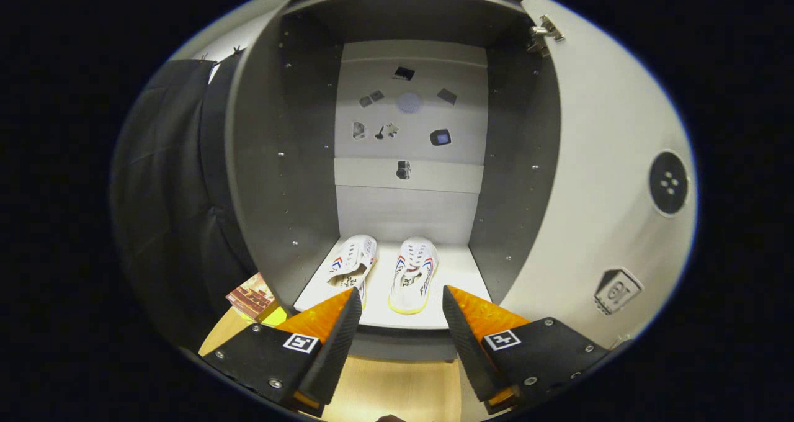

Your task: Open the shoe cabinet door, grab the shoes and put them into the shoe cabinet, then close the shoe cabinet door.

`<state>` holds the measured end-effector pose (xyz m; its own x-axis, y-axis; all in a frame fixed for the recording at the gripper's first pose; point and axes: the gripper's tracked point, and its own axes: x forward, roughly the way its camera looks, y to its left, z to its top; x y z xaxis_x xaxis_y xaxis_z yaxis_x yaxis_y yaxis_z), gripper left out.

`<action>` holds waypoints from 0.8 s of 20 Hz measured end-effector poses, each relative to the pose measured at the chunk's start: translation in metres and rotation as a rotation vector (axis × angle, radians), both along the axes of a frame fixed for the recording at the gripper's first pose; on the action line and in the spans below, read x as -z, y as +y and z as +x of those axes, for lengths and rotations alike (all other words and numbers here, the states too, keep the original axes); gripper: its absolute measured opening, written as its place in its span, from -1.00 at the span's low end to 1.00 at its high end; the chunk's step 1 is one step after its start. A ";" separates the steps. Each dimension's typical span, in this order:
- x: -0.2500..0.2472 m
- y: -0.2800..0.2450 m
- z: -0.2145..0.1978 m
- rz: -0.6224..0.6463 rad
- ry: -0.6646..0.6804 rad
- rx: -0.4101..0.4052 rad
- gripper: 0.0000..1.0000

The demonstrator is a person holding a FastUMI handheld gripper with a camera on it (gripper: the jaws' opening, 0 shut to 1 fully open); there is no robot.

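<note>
shoes [384, 272] inside shoe cabinet [273, 161], just beyond hand-held gripper [400, 298], fingers apart, empty

The hand-held two-finger gripper [400, 298] points level and straight ahead, its two wedge-shaped fingers [335, 341] spread well apart with an open gap between them and nothing held there. Each finger tapers forward to a narrow tip, the ribbed inner pads facing one another across the gap. Both fingers sit at about the same height, the left one angled slightly inward to the right and the right one slightly inward to the left. Behind each finger lies a flat plate fastened with screws and bearing a small square marker.
</note>
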<state>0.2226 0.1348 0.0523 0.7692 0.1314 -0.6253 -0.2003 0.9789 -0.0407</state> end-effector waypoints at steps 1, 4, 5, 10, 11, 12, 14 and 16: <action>-0.006 -0.005 -0.014 0.000 -0.006 -0.004 0.69; -0.029 -0.012 -0.056 0.053 -0.025 -0.032 0.75; -0.039 -0.012 -0.068 0.082 -0.039 -0.043 0.77; -0.082 -0.038 -0.119 0.087 -0.129 -0.059 0.83; -0.090 -0.037 -0.128 0.097 -0.160 -0.086 0.83; -0.095 -0.037 -0.136 0.102 -0.182 -0.098 0.84; -0.100 -0.043 -0.156 0.098 -0.207 -0.116 0.85; -0.107 -0.049 -0.174 0.093 -0.224 -0.123 0.86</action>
<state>0.0490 0.0854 0.1596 0.8618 0.2811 -0.4221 -0.3140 0.9494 -0.0087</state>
